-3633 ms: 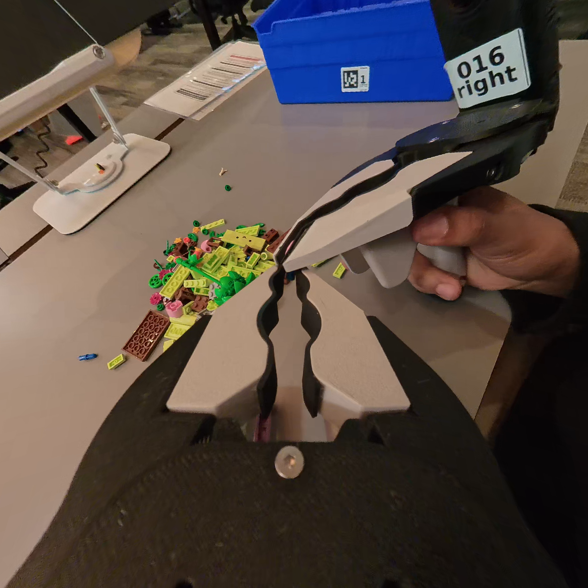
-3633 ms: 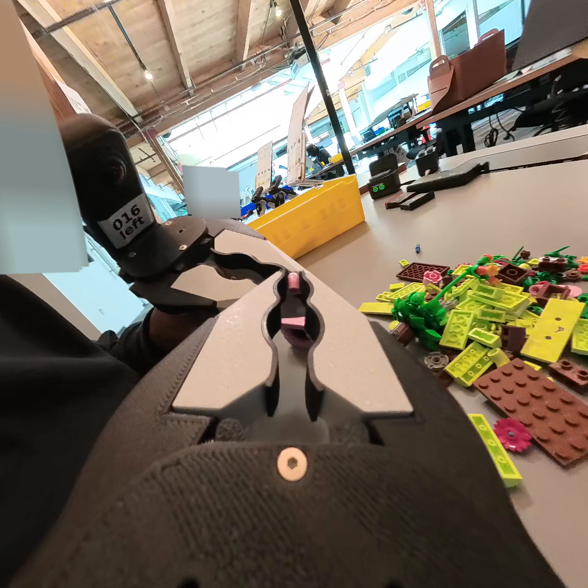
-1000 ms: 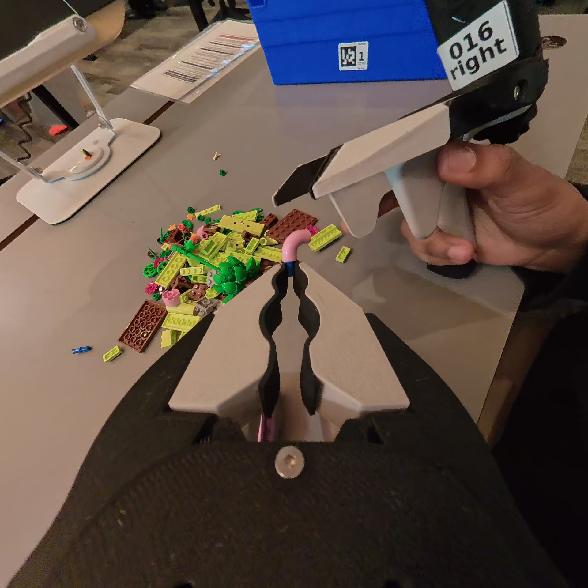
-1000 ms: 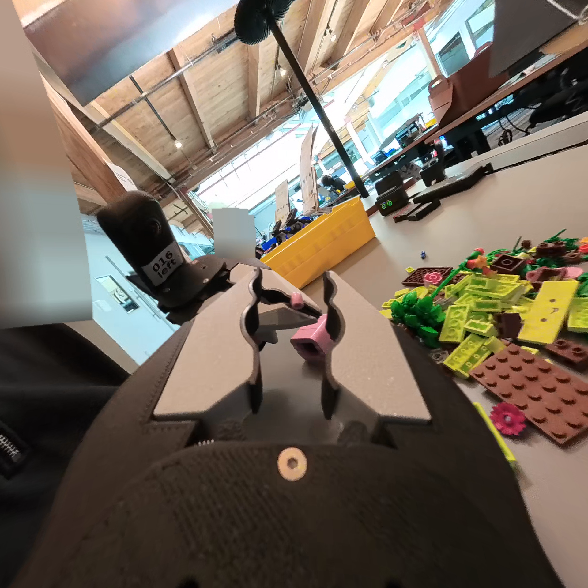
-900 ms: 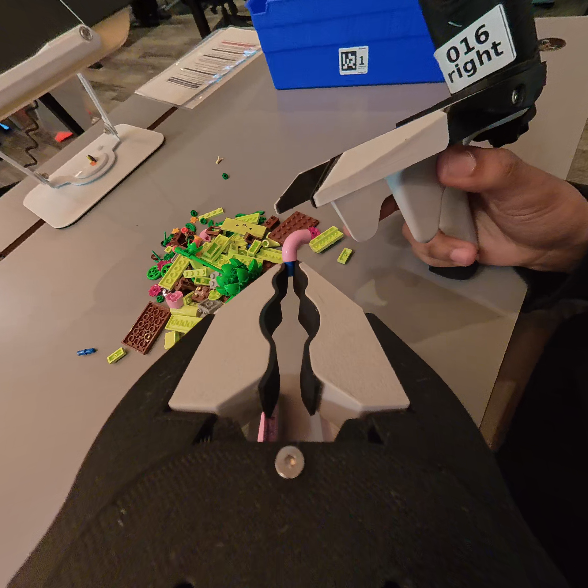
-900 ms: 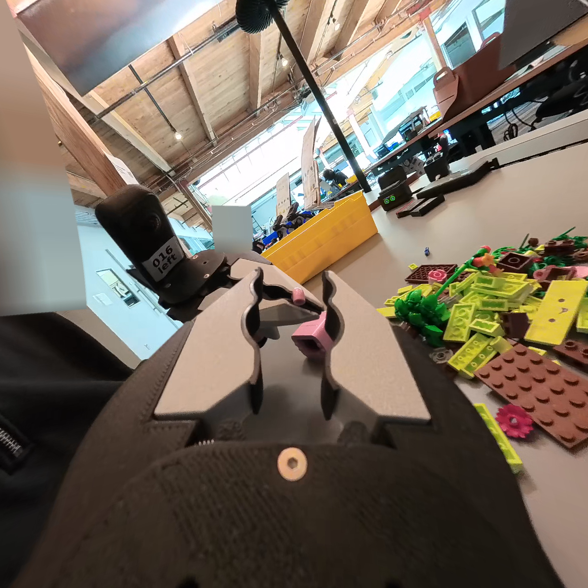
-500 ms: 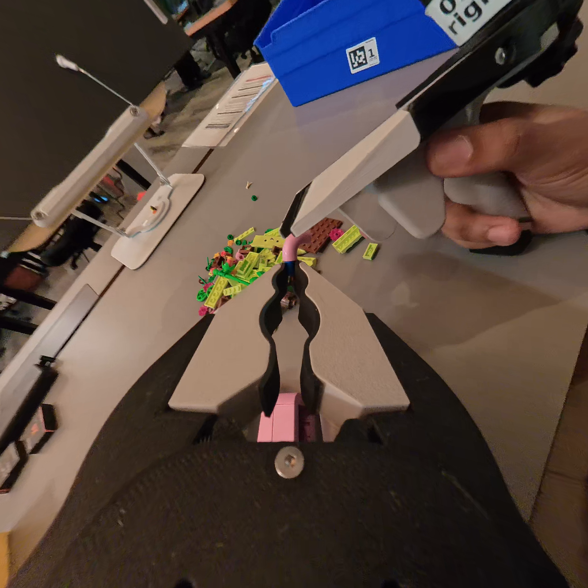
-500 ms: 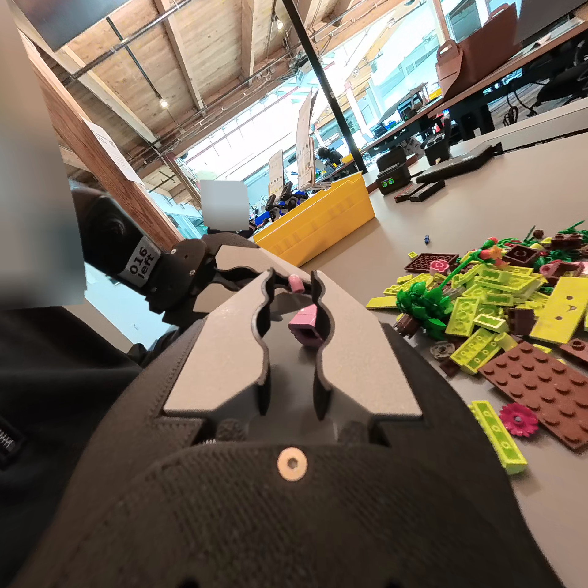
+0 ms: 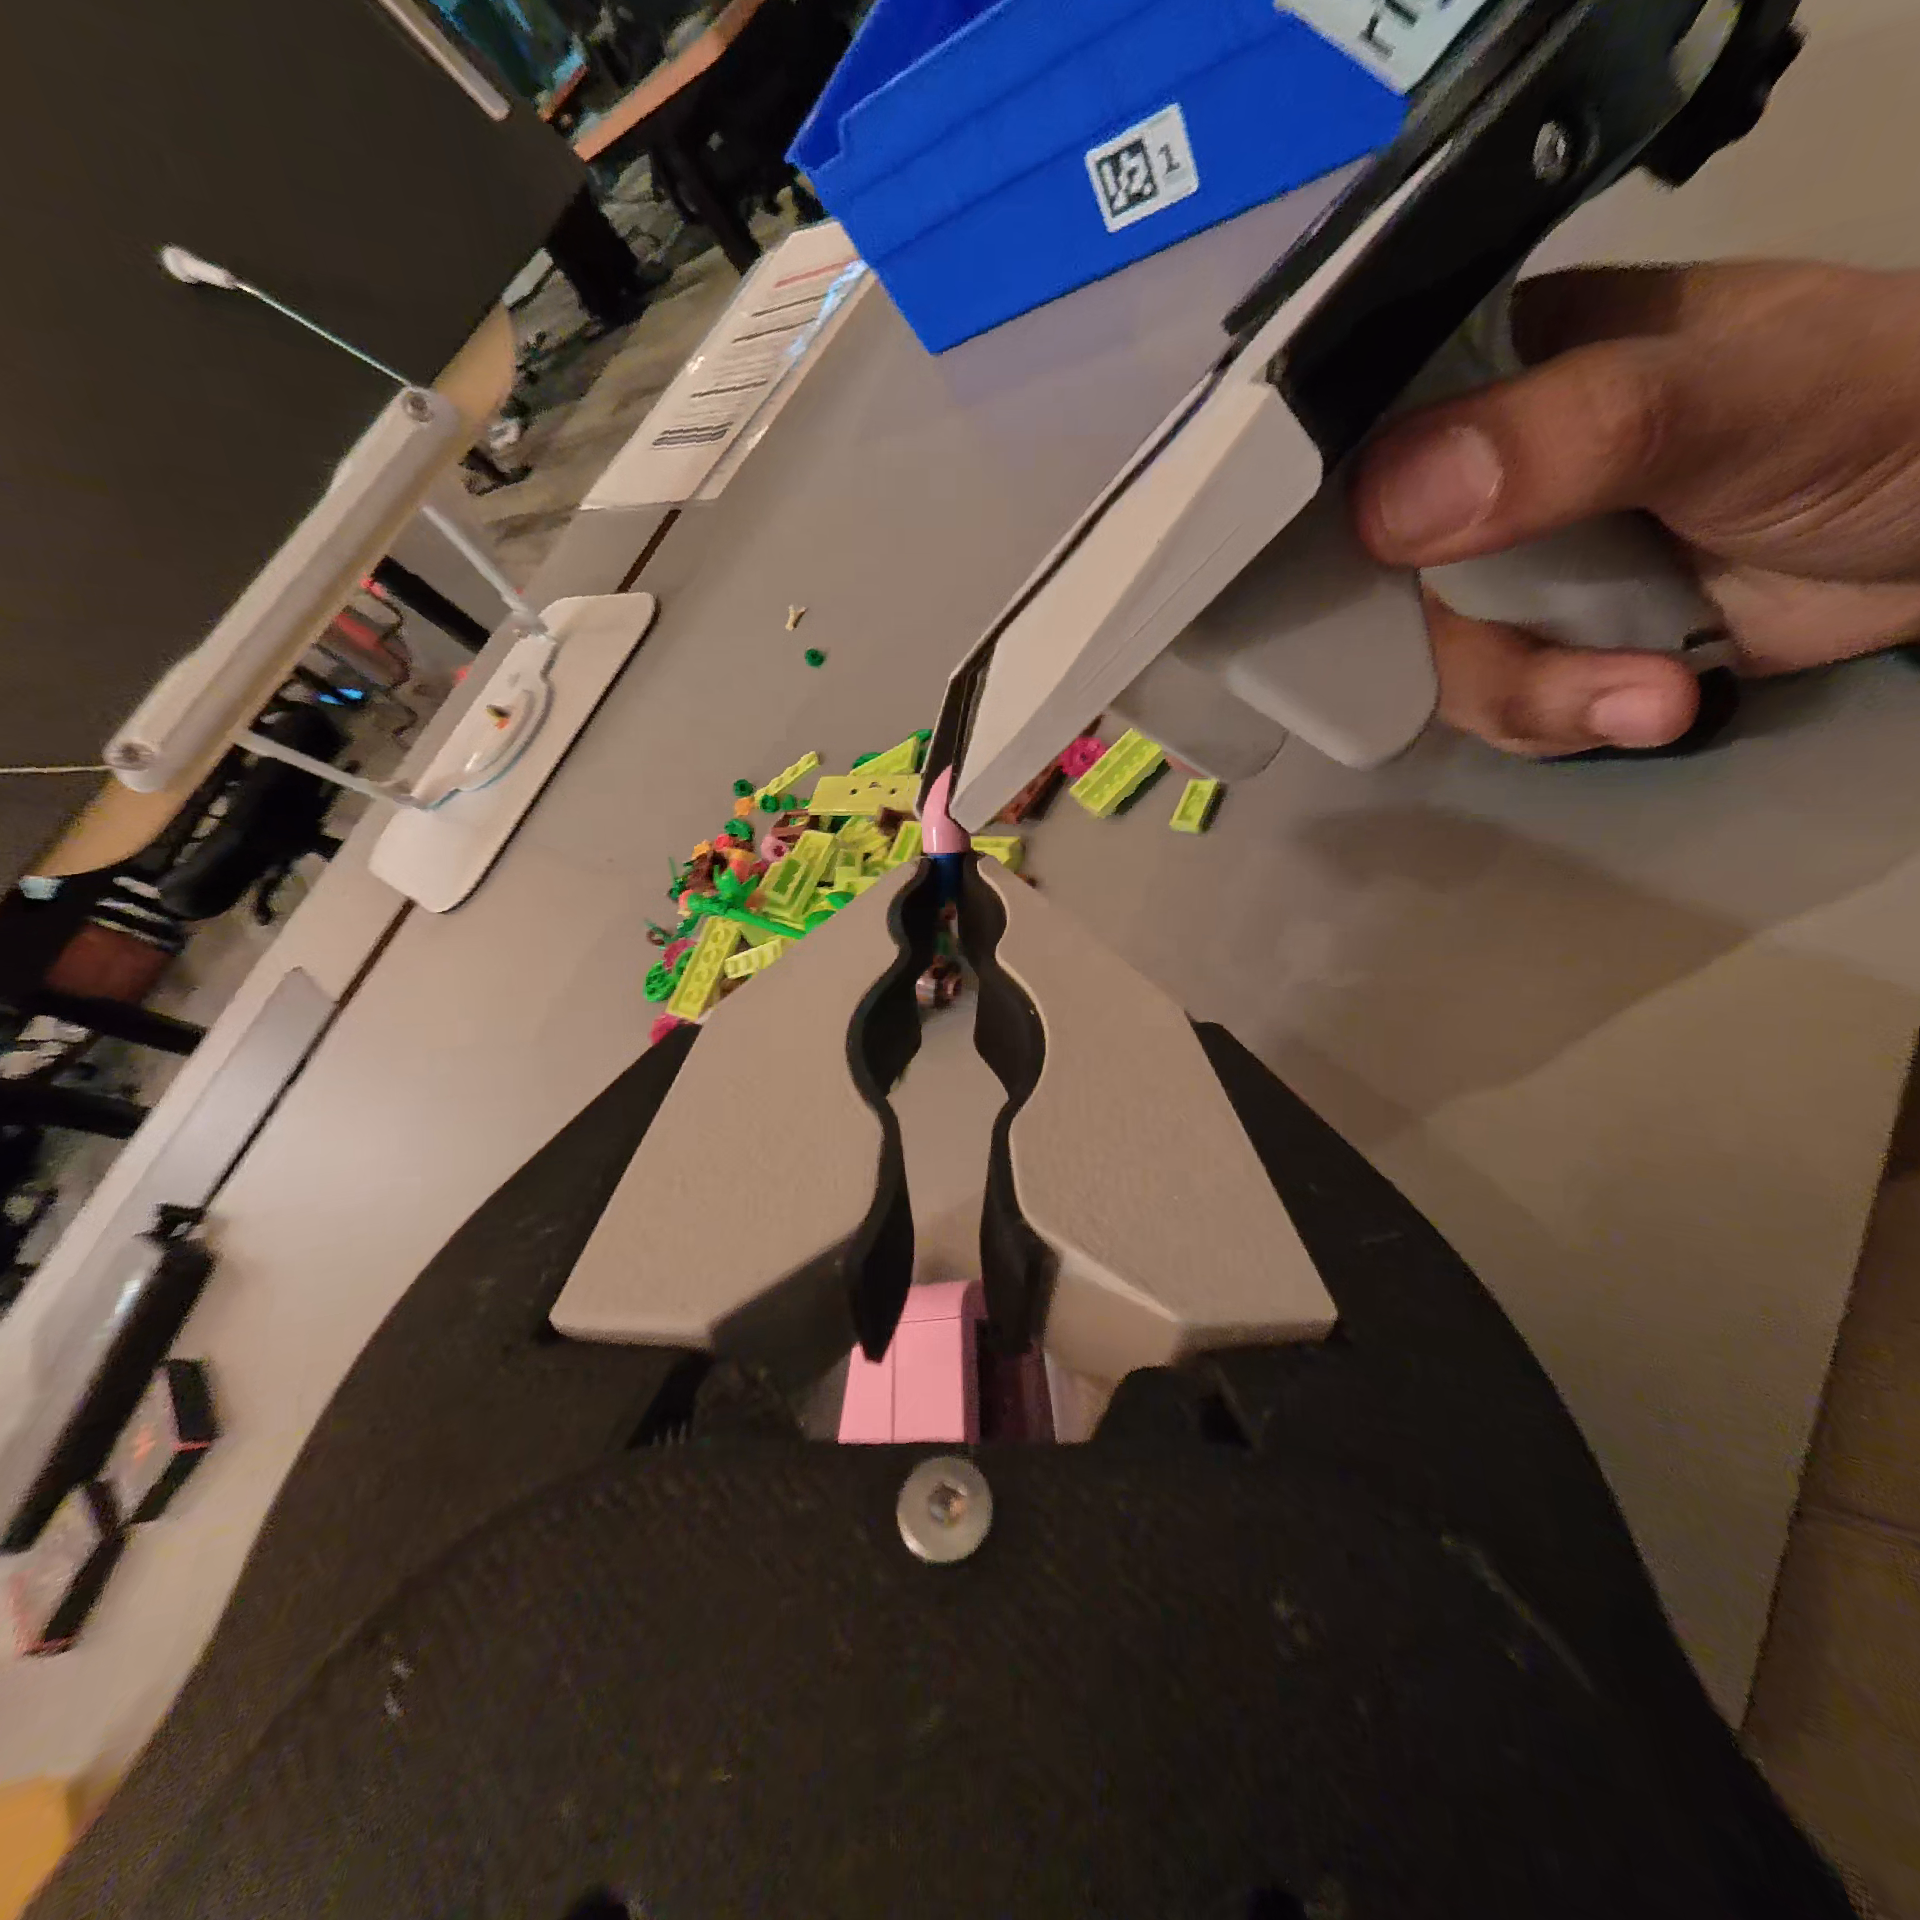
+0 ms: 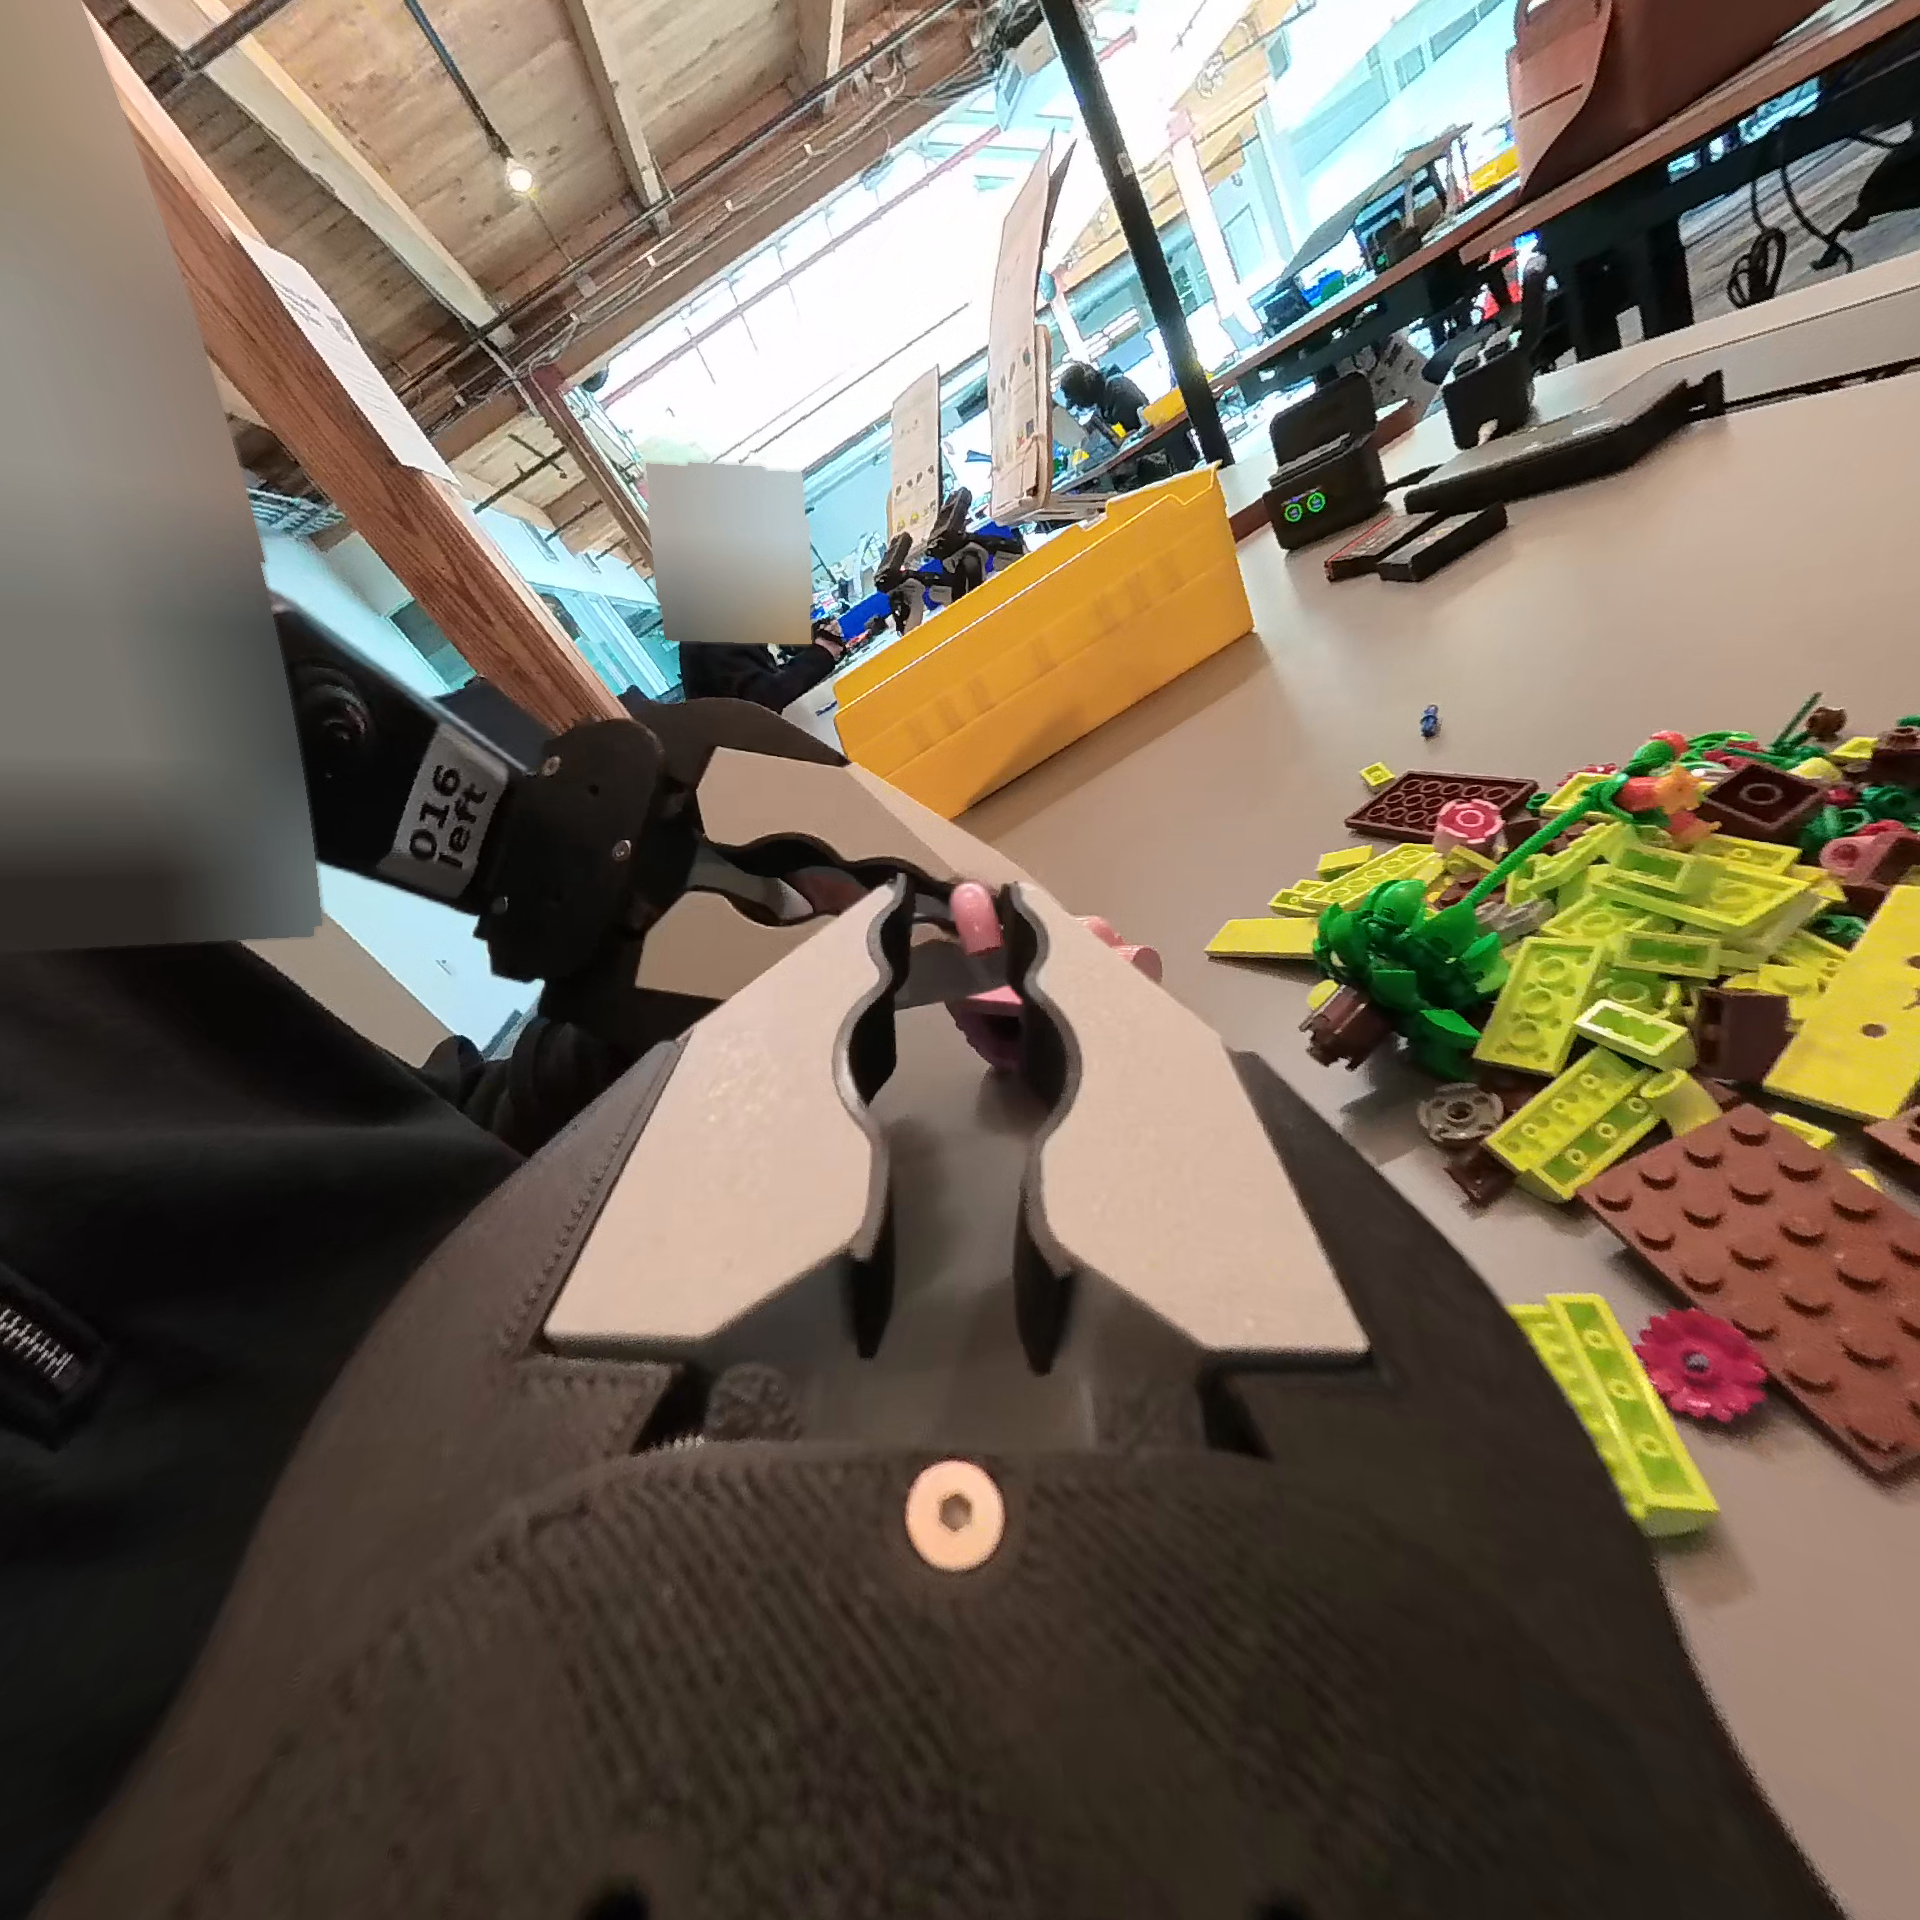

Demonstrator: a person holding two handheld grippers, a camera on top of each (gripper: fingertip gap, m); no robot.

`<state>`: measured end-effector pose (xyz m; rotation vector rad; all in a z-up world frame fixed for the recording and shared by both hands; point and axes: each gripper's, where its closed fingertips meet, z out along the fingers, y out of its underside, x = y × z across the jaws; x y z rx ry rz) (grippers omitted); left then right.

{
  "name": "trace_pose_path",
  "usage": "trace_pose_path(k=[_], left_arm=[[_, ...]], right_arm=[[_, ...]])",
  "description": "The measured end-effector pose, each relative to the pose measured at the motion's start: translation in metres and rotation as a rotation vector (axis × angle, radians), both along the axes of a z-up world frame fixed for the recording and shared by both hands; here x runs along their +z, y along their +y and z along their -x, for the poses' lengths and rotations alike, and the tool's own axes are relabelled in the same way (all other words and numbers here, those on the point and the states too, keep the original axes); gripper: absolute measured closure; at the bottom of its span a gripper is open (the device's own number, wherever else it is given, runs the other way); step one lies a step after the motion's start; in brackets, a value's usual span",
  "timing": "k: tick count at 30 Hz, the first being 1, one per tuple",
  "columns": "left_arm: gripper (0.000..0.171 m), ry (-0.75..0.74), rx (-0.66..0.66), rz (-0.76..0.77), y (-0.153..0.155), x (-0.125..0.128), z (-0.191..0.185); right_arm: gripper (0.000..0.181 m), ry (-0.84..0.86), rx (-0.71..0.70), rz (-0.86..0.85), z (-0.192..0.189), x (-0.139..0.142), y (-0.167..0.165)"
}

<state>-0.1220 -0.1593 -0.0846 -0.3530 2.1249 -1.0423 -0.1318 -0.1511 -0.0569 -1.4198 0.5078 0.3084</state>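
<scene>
My left gripper [image 9: 940, 871] is shut at its tips on a short blue pin [image 9: 943, 864] that carries a pink curved piece [image 9: 940, 826]. It holds them above the table. A pink block [image 9: 914, 1371] shows through the gap at the base of its fingers. My right gripper [image 10: 956, 902] comes in from the right, tip to tip with the left one. It is closed down on the pink curved piece [image 10: 977, 928]. A small pink-purple brick [image 10: 1000, 1023] sits inside its jaws. The right gripper's tip [image 9: 951, 795] also shows in the left wrist view.
A pile of lime, green, brown and pink bricks [image 10: 1662, 935] lies on the grey table [image 9: 1455, 1039], with a brown studded plate [image 10: 1787, 1247] at its near side. A blue bin [image 9: 1039, 135], a yellow bin [image 10: 1039, 644], a white lamp base [image 9: 509, 727] and black devices [image 10: 1330, 488] stand farther off. Both grippers' tips are close together, under 4 cm apart. From the left gripper's tips to the pink block [image 9: 914, 1371] is close to 10 cm.
The right gripper was open and apart from the left one a second ago. It has moved in and closed on the pink curved piece at the left gripper's tip. The left gripper has risen and tilted.
</scene>
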Motion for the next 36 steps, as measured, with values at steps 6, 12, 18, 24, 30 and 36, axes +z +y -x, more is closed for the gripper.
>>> trace_pose_path(k=[6, 12, 18, 24, 30, 36], left_arm=[[0.168, 0.039, -0.019, 0.028, -0.0016, -0.0001, 0.0029], [0.168, 0.007, -0.002, -0.007, -0.0006, -0.0017, 0.0017], [0.168, -0.022, 0.034, -0.071, 0.0026, -0.0052, -0.0007], [0.166, -0.051, 0.04, -0.089, 0.0025, -0.0037, -0.0008], [0.168, -0.055, 0.059, -0.081, 0.0018, -0.0031, -0.0017], [0.168, -0.031, 0.065, -0.054, 0.0014, -0.0024, -0.0015]], right_arm=[[0.176, -0.004, 0.003, 0.017, 0.001, -0.0017, 0.0012], [0.177, -0.026, -0.016, 0.038, 0.0011, -0.0027, 0.0011], [0.177, -0.086, -0.05, 0.074, 0.0017, -0.0029, 0.001], [0.177, -0.107, -0.055, 0.102, 0.0032, -0.0051, 0.0034], [0.177, -0.128, -0.074, 0.114, 0.0026, -0.0051, 0.0033], [0.177, -0.137, -0.081, 0.101, 0.0026, -0.0029, 0.0019]])
